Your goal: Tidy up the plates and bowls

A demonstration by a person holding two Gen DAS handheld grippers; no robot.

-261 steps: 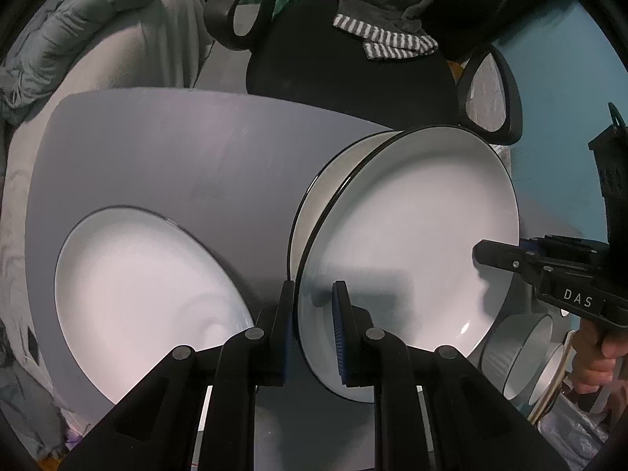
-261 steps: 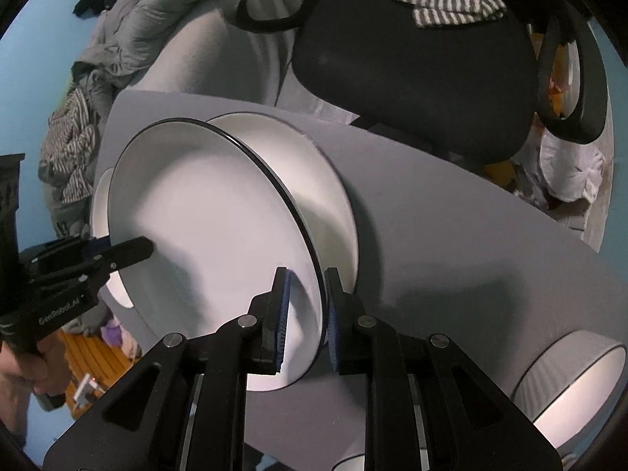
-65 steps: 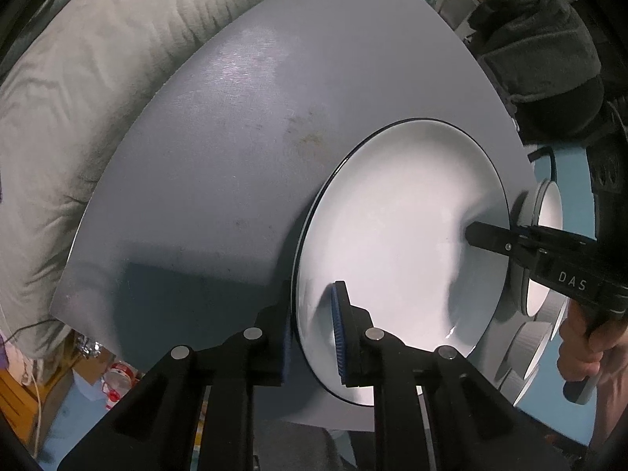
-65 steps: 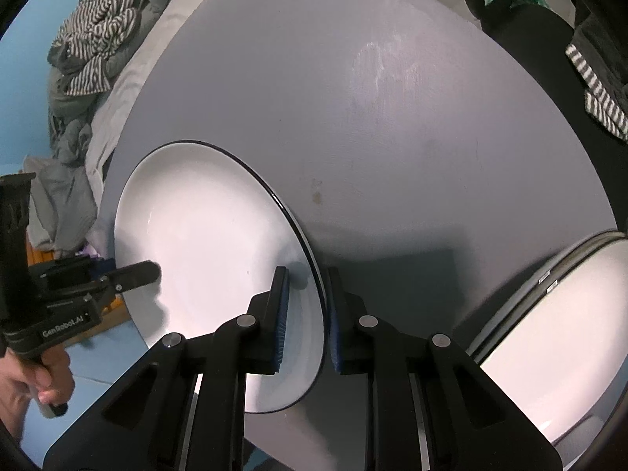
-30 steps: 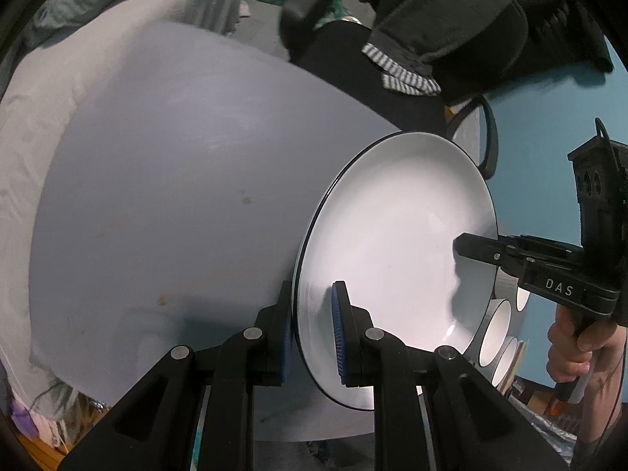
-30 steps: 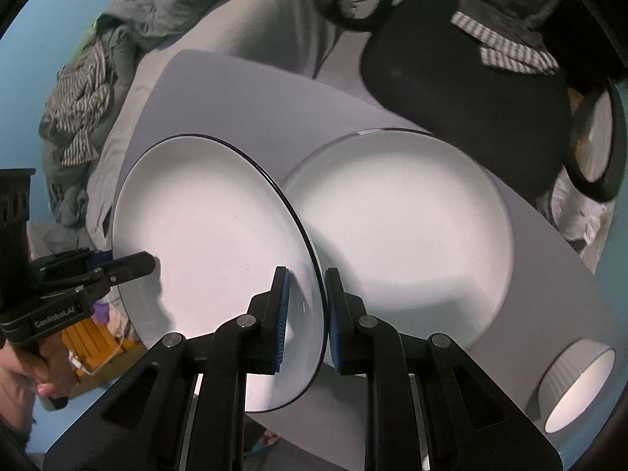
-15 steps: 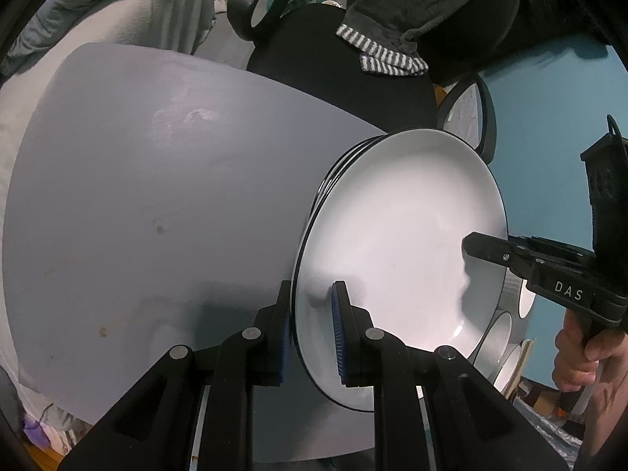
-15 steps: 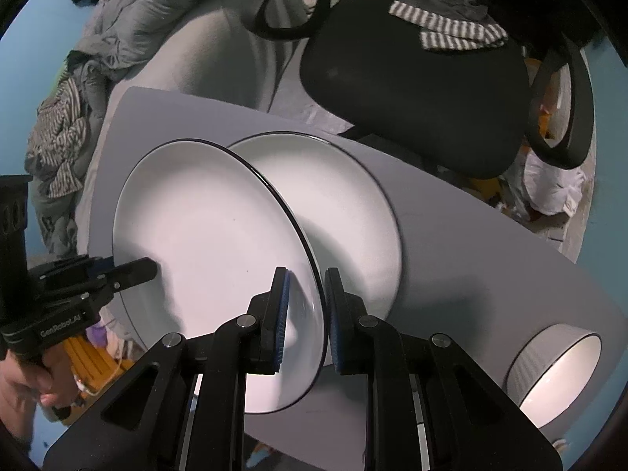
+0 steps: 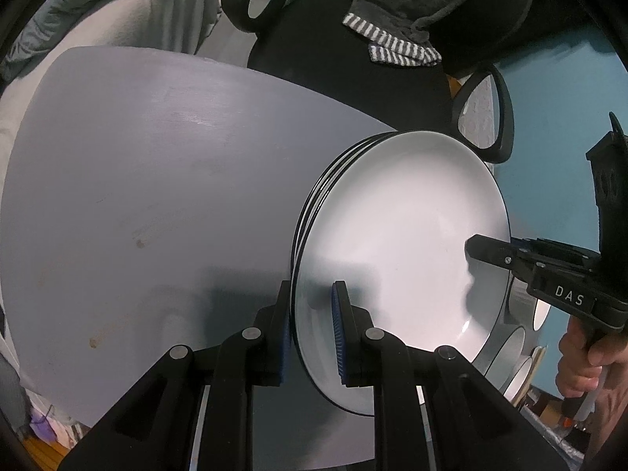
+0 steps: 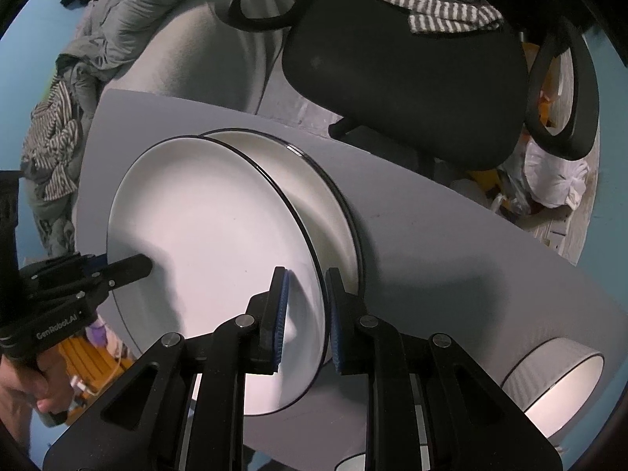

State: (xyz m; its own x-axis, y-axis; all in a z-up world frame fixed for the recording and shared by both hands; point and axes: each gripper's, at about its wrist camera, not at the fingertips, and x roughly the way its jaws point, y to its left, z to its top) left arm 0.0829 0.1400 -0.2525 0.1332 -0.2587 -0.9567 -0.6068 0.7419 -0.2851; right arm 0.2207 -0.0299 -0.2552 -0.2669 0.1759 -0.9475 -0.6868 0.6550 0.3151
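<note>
I have the white black-rimmed plate point(image 9: 400, 251) pinched at opposite edges: the left gripper point(image 9: 312, 333) is clenched on its near rim, and the right gripper point(image 10: 306, 314) clamps the far side, so the load is shared and the plate stays level. It hangs just above the stack of plates point(image 10: 333, 212) on the grey table point(image 9: 157, 196), nearly centred over it, which I judge is the set-down spot. Grey bowls point(image 10: 557, 384) wait just beside the stack. The black office chair point(image 10: 400, 55) stands behind the stack, well apart.
</note>
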